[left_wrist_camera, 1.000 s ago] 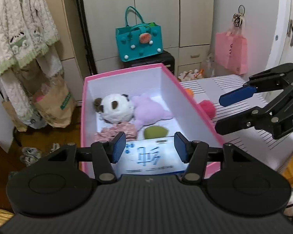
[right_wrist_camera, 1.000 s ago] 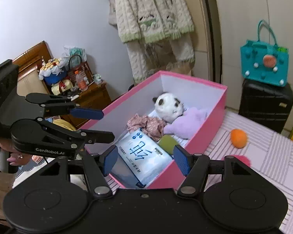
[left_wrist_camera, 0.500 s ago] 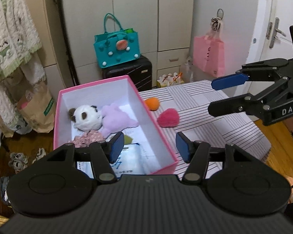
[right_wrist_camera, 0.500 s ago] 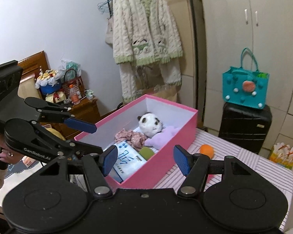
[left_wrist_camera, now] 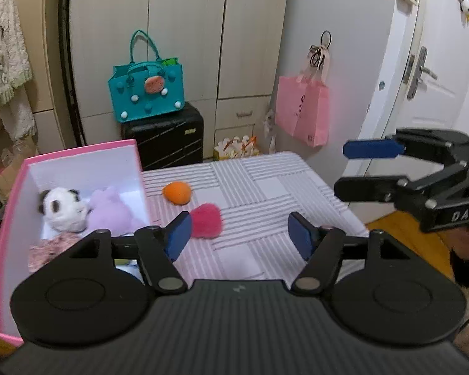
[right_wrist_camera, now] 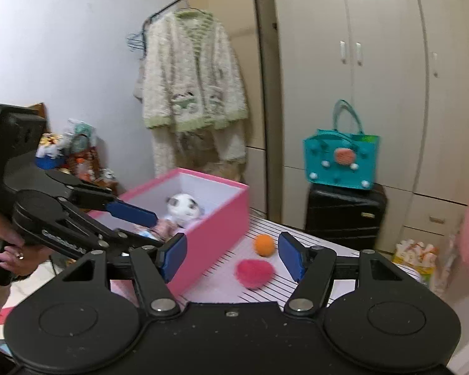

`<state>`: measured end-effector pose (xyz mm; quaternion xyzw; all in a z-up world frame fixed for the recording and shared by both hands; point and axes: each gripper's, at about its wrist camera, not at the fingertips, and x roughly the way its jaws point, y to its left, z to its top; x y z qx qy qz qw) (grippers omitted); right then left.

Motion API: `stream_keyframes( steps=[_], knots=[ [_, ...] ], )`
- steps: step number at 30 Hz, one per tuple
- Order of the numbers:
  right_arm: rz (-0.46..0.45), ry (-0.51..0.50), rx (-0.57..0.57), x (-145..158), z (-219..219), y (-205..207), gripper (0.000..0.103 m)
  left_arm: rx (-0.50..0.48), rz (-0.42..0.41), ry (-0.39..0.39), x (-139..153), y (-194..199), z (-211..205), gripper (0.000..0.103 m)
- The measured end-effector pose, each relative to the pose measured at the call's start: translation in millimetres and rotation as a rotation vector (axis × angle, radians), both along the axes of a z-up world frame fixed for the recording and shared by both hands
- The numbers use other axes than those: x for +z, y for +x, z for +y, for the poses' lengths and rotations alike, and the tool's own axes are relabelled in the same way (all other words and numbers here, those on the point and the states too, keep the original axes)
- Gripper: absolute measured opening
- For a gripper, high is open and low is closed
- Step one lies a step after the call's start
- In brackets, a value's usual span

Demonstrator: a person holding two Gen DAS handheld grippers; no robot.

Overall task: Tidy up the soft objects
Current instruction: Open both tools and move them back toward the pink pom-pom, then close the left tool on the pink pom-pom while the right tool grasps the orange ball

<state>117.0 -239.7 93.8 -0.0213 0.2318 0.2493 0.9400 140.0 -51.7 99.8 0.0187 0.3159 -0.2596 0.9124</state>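
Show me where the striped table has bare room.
The striped table is bare right of the orange plush ball and pink plush heart, out to its far edge. The pink cardboard box is crowded with toys.

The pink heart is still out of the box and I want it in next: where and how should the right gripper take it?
Grip the pink heart across its two rounded lobes, coming down from above. It lies flat on the striped bed, apart from the orange ball and box, so its sides are free. The right gripper is open and already lined up over it.
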Motion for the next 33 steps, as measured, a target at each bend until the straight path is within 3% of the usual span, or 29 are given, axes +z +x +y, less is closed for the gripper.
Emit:
stream_keyframes(
  steps=[4,8,11,16,21,24,33],
  knots=[
    [0.047,0.022,-0.053,-12,-26,11,0.07,0.004,-0.019,-0.051,-16,6,-21,0.074],
    [0.1,0.082,-0.085,-25,-51,18,0.071,-0.013,0.045,-0.13,-36,17,-36,0.075],
    [0.113,0.091,-0.109,-35,-60,21,0.071,-0.013,0.051,-0.127,-47,24,-47,0.075],
    [0.143,0.086,-0.112,-52,-67,35,0.071,0.07,0.036,-0.109,-64,35,-64,0.075],
    [0.177,0.104,-0.091,-66,-69,57,0.071,0.207,-0.018,-0.03,-87,49,-83,0.076],
    [0.197,0.114,-0.081,-75,-68,67,0.071,0.254,-0.035,0.036,-102,60,-90,0.079],
    [0.24,0.11,-0.053,-99,-66,99,0.071,0.359,-0.029,0.134,-135,96,-93,0.079]
  ],
)
